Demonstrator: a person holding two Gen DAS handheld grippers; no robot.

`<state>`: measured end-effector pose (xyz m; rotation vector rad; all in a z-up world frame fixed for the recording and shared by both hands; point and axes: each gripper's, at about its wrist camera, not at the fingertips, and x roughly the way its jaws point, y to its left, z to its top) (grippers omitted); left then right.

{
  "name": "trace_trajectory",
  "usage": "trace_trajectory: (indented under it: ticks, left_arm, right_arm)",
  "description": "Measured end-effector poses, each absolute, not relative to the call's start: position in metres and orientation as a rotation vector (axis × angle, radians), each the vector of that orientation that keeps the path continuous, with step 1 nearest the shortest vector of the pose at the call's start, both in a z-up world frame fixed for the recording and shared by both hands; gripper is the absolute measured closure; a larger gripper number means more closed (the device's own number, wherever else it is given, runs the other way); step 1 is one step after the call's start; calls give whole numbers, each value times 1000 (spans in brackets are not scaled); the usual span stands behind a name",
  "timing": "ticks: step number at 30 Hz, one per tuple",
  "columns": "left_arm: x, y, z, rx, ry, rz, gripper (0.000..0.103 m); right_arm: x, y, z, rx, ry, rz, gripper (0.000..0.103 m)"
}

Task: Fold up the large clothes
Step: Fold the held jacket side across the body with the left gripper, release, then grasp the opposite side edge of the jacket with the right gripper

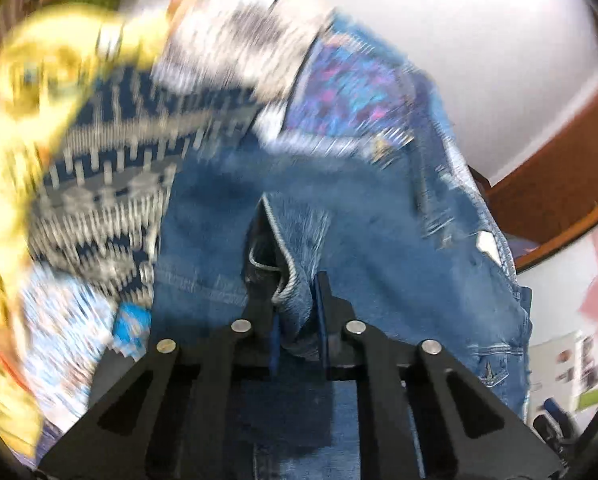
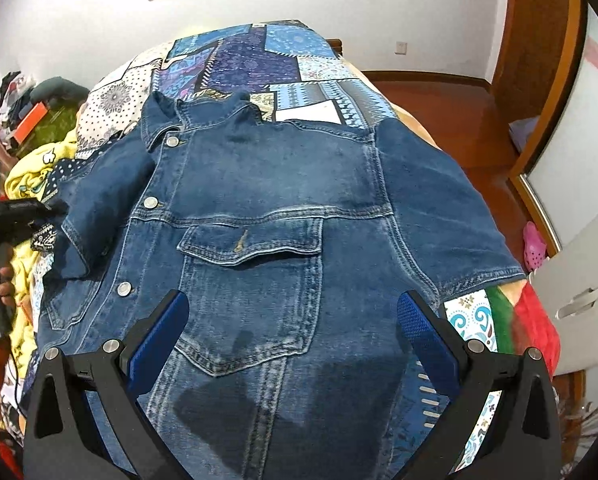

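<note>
Denim jacket (image 1: 339, 216) fills my left wrist view, blurred, and my left gripper (image 1: 299, 312) is clamped on a bunched fold of its fabric, pads pressed tight against the cloth. From my right wrist view the jacket lies front up on the patchwork quilt (image 2: 259, 60), collar away from me, and my right gripper (image 2: 291, 320) hovers over the chest pocket (image 2: 251, 280) with fingers wide apart, holding nothing. I judge I should carry the pinched edge across low and flat, pinning the body with my right.
</note>
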<state>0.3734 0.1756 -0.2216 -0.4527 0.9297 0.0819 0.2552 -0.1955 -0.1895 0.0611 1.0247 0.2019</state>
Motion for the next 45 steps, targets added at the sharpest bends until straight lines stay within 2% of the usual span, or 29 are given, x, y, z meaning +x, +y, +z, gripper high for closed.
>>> trace_trajectory:
  ticks: [8, 12, 17, 25, 28, 33, 35, 37, 41, 45]
  left_arm:
    - [379, 87, -117, -284, 694, -71, 95]
    - [392, 25, -97, -209, 653, -172, 96]
    - [415, -49, -122, -156, 740, -271, 96]
    - [429, -115, -215, -160, 1002, -377, 96]
    - [418, -138, -233, -125, 1087, -438, 96]
    - [397, -165, -229, 39, 1082, -477, 84]
    - [390, -163, -216, 75, 1037, -471, 60]
    - [384, -149, -198, 77, 968, -448, 41]
    - [380, -107, -170, 68, 883, -367, 34]
    - [375, -56, -163, 111, 847, -222, 31]
  right_arm:
    - [251, -216, -183, 102, 1002, 186, 0]
    - [248, -230, -179, 124, 986, 171, 0]
    - [245, -252, -175, 140, 961, 134, 0]
    - [238, -280, -175, 71, 921, 62, 0]
    - [238, -291, -181, 63, 924, 38, 0]
    - [239, -304, -189, 68, 946, 14, 0]
    - [241, -307, -193, 81, 970, 12, 0]
    - [243, -310, -196, 102, 988, 14, 0]
    - [247, -319, -198, 119, 1021, 2, 0]
    - [258, -337, -199, 198, 1040, 24, 0]
